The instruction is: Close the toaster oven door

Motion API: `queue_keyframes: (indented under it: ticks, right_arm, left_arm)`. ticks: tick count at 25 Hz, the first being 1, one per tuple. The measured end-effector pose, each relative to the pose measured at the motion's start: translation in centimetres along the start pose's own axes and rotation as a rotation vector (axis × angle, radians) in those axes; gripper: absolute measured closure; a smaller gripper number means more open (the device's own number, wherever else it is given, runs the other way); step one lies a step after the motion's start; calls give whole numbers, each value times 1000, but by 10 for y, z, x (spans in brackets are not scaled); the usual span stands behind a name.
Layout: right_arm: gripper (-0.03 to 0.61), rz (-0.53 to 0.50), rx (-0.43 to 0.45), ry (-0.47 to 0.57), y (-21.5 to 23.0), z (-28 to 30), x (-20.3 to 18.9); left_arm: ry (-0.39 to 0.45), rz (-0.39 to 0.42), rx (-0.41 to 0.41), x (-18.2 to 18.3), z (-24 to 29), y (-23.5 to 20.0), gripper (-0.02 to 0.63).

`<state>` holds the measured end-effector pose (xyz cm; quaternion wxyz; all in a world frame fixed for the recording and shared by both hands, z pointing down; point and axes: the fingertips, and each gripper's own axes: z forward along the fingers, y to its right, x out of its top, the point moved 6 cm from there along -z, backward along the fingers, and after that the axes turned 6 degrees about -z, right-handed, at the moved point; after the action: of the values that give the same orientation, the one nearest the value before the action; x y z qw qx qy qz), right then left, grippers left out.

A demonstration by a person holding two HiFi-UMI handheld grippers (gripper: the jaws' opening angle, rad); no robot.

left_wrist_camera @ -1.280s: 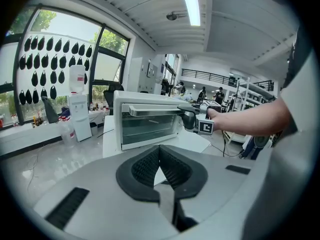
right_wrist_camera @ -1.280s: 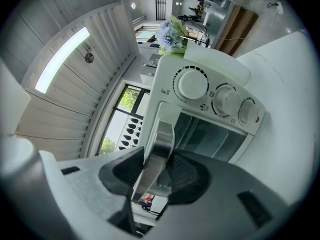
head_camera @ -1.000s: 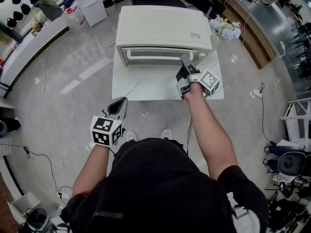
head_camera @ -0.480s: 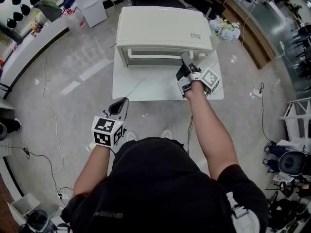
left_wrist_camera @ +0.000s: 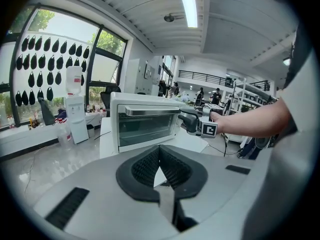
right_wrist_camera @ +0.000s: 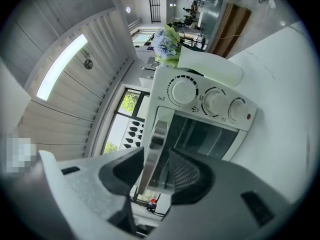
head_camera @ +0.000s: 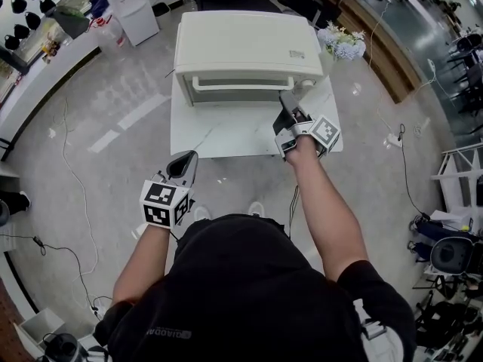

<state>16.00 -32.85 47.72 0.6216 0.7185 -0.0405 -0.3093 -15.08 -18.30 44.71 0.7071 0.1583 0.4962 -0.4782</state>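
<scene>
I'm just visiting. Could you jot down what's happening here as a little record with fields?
Appliance: cream boxy toaster oven on white marble-look table
Door: looks upright, about closed
Right hand-held gripper: jaws apart either side of the silver door handle
Left hand-held gripper: jaws together, empty, held short of the table
Nearby: pale blue flower bunch beside oven

The toaster oven has a smooth cream casing with a soft satin sheen. Its door is dark glossy glass, its handle brushed bright metal, and its knobs matt cream plastic. Beneath it the white tabletop is polished and faintly veined like marble, and the grey floor is glossy. The left tool and right tool have matt grey plastic shells with black ribbed pads.
</scene>
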Motion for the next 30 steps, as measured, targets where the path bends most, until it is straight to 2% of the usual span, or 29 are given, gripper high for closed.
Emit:
queue_keyframes:
  ticks: [2, 7, 14, 20, 23, 26, 30]
  right_arm:
    - [437, -40, 2, -14, -3, -8, -5]
    - [437, -257, -13, -101, -25, -29, -24]
    - [439, -651, -25, -213, -61, -56, -55]
    - [440, -901, -30, -262, -84, -76, -78]
    - [469, -1040, -26, -292, -95, -86, -87]
    - [495, -1129, -24, -311, -104, -95, -89]
    - [549, -1183, -25, -305, -113, -109, -90]
  left_arm:
    - [1, 1, -12, 1, 2, 1, 611]
    - [8, 20, -45, 8, 8, 9, 611]
    - [33, 42, -87, 20, 13, 20, 611]
    - [57, 42, -113, 26, 14, 28, 611]
    - [75, 48, -153, 30, 10, 36, 611]
    - [90, 77, -182, 37, 6, 44, 611]
    - [84, 93, -175, 36, 7, 48, 611]
